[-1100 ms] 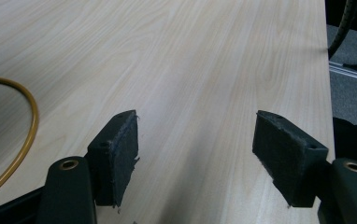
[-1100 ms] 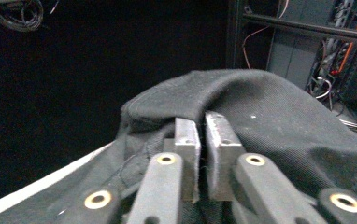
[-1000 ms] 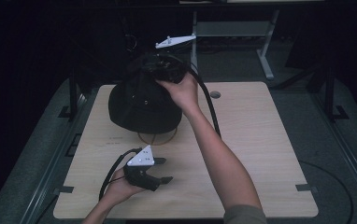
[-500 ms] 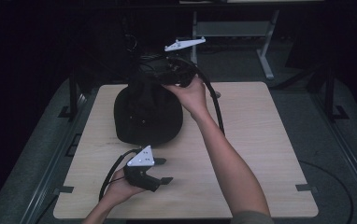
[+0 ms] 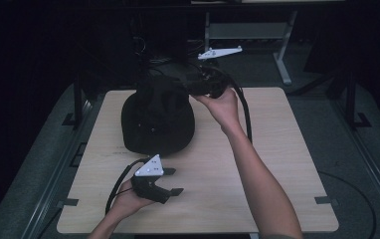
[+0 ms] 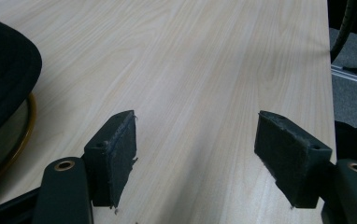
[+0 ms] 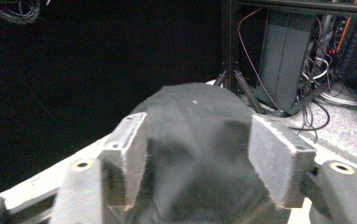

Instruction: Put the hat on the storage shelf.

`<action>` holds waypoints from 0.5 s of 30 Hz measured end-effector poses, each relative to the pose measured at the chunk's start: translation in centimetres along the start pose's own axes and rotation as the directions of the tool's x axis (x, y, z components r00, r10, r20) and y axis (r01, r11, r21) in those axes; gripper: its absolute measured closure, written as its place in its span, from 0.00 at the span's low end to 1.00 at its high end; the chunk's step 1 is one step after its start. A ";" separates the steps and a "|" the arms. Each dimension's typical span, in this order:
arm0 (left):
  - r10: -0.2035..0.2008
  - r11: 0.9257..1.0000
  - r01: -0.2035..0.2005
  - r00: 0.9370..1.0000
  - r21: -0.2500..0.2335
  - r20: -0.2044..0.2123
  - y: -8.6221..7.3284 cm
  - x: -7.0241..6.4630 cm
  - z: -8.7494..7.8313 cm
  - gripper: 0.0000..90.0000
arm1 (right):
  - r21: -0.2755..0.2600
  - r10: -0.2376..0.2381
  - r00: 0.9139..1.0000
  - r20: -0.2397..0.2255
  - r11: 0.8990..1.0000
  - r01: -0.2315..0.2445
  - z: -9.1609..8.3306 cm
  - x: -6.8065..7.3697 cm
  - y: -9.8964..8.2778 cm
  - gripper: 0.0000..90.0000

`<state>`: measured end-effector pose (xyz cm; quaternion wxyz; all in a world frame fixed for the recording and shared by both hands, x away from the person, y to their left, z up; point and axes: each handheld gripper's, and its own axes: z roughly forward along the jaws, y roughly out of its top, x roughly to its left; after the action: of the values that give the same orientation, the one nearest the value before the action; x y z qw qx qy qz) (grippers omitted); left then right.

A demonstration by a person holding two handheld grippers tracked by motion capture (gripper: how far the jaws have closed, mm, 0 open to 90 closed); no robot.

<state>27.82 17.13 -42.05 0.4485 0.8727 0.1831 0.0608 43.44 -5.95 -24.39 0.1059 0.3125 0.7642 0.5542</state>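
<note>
A black hat [image 5: 158, 117] lies on the light wooden table [image 5: 277, 149], left of centre toward the back. My right gripper [image 5: 194, 85] hovers at the hat's back right edge, pointing left over it. Its jaws have just been opening; in the right gripper view they [image 7: 197, 154] stand wide apart with the hat's crown [image 7: 200, 121] beyond them and no pad pressing on it. My left gripper [image 5: 174, 181] rests near the table's front edge, open and holding nothing [image 6: 197, 140]. The hat's brim [image 6: 3, 70], with a tan rim under it, lies to its left.
The right gripper's black cable [image 5: 245, 114] loops down along the forearm over the table's right half. Behind the table stand a metal desk frame [image 5: 282, 64] and a rack with cables [image 7: 289, 60]. Dark floor surrounds the table.
The right gripper has drawn back to the right off the hat's top and its jaws have spread. The hat has settled flat on the table. The left gripper has stayed put.
</note>
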 end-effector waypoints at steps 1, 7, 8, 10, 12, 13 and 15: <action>-0.003 1.000 0.003 1.000 0.000 -0.002 0.0 0.0 0.0 0.32 | -0.007 0.001 1.000 0.005 1.000 -0.001 -0.3 -0.1 -0.2 0.40; -0.002 1.000 0.002 1.000 0.000 -0.007 -0.1 0.2 -0.1 0.31 | -0.006 0.016 1.000 0.016 1.000 -0.016 -1.7 -0.8 -1.0 0.35; 0.001 1.000 -0.001 1.000 0.002 -0.008 -0.1 0.2 -0.1 0.31 | -0.013 0.016 1.000 0.017 1.000 -0.016 -1.9 -0.9 -1.2 0.35; -0.009 1.000 0.009 1.000 -0.002 -0.008 -0.1 0.2 -0.1 0.31 | -0.017 0.022 1.000 0.018 1.000 -0.022 -2.4 -1.0 -1.5 0.34; -0.003 1.000 0.003 1.000 0.001 -0.010 -0.1 0.2 -0.1 0.31 | -0.019 0.030 0.999 0.024 0.999 -0.030 -2.8 -1.1 -1.7 0.34; -0.003 1.000 0.003 1.000 0.001 -0.010 -0.1 0.2 -0.1 0.31 | -0.021 0.034 0.999 0.024 0.999 -0.034 -3.0 -1.2 -1.9 0.34; 0.000 1.000 0.000 1.000 0.005 -0.010 -0.1 0.3 -0.1 0.31 | -0.009 0.044 0.999 0.028 0.999 -0.044 -3.4 -1.4 -2.2 0.32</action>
<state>28.01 17.40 -42.12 0.4456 0.8734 0.1857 0.0648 42.06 -9.87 -25.39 0.1058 0.3366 0.7534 0.5550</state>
